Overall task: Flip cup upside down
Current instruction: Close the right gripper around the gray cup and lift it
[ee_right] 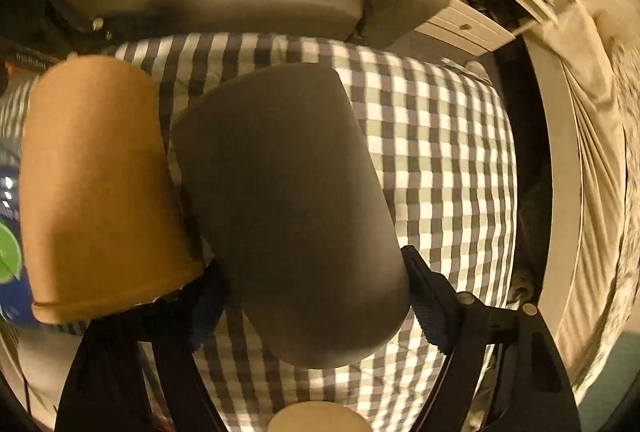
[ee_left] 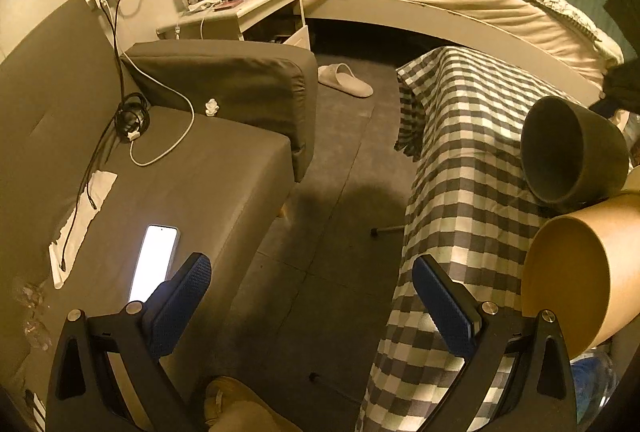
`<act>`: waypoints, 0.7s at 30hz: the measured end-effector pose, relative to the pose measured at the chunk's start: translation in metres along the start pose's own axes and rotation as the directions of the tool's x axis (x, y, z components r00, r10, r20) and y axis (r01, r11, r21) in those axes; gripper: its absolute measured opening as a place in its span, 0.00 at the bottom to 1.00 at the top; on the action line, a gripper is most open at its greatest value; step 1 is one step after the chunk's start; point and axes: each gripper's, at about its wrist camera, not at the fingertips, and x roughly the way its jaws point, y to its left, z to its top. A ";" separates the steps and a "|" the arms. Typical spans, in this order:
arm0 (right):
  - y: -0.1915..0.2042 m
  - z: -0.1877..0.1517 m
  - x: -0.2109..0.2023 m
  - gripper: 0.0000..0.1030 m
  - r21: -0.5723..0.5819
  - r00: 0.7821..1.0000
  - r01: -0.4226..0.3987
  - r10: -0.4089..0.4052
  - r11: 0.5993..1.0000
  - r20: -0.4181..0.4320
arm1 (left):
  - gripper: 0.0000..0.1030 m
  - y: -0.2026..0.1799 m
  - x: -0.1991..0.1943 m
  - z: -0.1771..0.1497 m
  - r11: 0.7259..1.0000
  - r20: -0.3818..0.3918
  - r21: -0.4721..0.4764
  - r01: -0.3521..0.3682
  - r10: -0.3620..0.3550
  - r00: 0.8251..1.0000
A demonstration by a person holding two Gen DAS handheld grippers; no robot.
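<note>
Left wrist view: left gripper [ee_left: 312, 296] wide open, holding nothing, grey cup [ee_left: 574, 150] far right on the checkered tablecloth [ee_left: 460, 168], tipped sideways, mouth facing left, brown paper cup [ee_left: 576, 280] below it cut off by the frame, right wrist view: right gripper [ee_right: 316, 296] clamped on the grey cup [ee_right: 288, 208] mid-frame, base pointing toward upper frame, rim hidden, left finger mostly buried behind it, kinda blurry.

You have a table under a checked cloth [ee_right: 440, 152]. A brown cup [ee_right: 100, 192] stands on it upside down.

Left gripper [ee_left: 312, 284]: jaws spread wide, nothing between the blue pads, fingers aimed toward 12 o'clock. Right gripper [ee_right: 316, 296]: pads [ee_right: 430, 312] pressed at 3 and 9 o'clock, clamped on its load.
</note>
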 end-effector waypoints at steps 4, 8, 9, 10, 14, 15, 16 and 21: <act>-0.004 -0.012 -0.017 0.76 0.142 1.000 0.023 -0.023 0.990 -0.003 | 1.00 0.002 -0.016 0.001 1.000 0.018 0.004 -0.003 0.003 1.000; -0.003 -0.033 -0.045 0.72 0.294 0.999 0.022 -0.029 0.955 0.016 | 1.00 0.006 -0.044 0.000 1.000 0.048 0.003 0.015 -0.015 0.999; 0.000 -0.039 -0.055 0.70 0.333 0.999 0.016 -0.028 0.943 0.031 | 1.00 0.007 -0.052 0.000 1.000 0.055 0.002 0.020 -0.020 0.998; 0.003 -0.043 -0.063 0.68 0.358 0.998 0.022 -0.039 0.933 0.041 | 1.00 0.008 -0.060 0.000 1.000 0.062 0.002 0.026 -0.026 0.998; 0.016 -0.066 -0.099 0.68 0.475 0.994 0.079 -0.105 0.876 0.028 | 1.00 0.010 -0.100 -0.003 0.998 0.113 0.019 0.052 -0.054 0.992; 0.019 -0.070 -0.108 0.68 0.499 0.992 0.093 -0.120 0.862 0.022 | 1.00 0.010 -0.112 -0.004 0.998 0.126 0.025 0.058 -0.061 0.990; 0.023 -0.075 -0.117 0.68 0.526 0.990 0.108 -0.138 0.844 0.018 | 1.00 0.011 -0.121 -0.005 0.997 0.138 0.029 0.065 -0.068 0.988; 0.059 -0.090 -0.174 0.68 0.590 0.979 0.161 -0.204 0.791 0.006 | 1.00 0.017 -0.175 -0.018 0.992 0.203 0.039 0.118 -0.123 0.971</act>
